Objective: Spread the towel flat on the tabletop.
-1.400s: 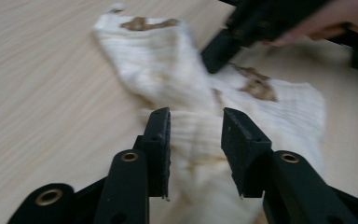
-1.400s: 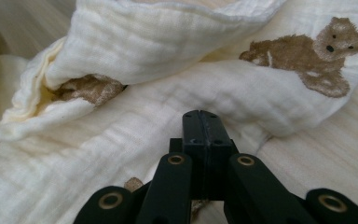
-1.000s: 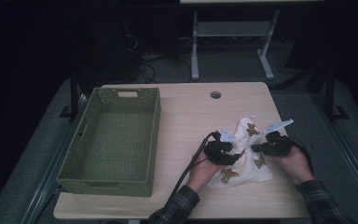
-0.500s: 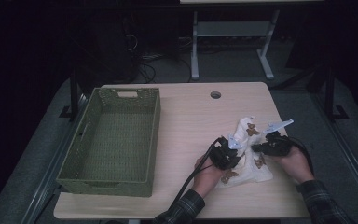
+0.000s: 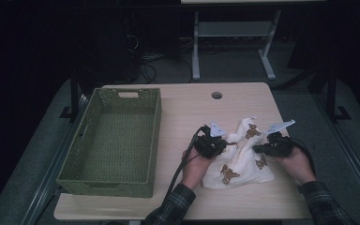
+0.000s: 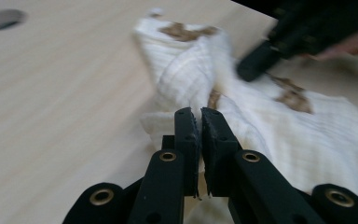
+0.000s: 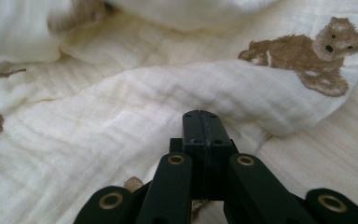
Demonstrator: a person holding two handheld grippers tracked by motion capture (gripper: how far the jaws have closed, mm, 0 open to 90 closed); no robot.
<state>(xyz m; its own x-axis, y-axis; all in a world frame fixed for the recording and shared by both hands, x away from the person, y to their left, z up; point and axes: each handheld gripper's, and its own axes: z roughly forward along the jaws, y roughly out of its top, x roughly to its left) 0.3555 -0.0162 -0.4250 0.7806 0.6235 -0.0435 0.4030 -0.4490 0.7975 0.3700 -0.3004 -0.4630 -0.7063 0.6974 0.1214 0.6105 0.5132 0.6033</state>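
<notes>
Basket (image 5: 112, 140): green, woven, on left half of table (image 5: 183, 108), nothing inside. No cloth transferred yet.

Left tool (image 5: 225, 144): at left edge of cloth (image 5: 239, 159), jaws just closing, now all but together. In left gripper view a narrow slit between pads (image 6: 189, 128); cloth (image 6: 261, 121) bunched right at the tips, a thin edge apparently caught, though grip itself not clearly visible. Judged: pinch just made on left side.

Cloth: white muslin with brown bear print, crumpled in a heap on right half of table, well apart from basket, between the two tools.

Right tool (image 5: 258, 149): at right side of cloth. In right gripper view jaws pressed together, a fold of cloth (image 7: 177, 93) lying at the tips; fabric between pads not discernible, probably a thin layer.

Status: early. Both sides gripped or nearly so; lifting, spreading or folding, and any move to basket, all outstanding.
</notes>
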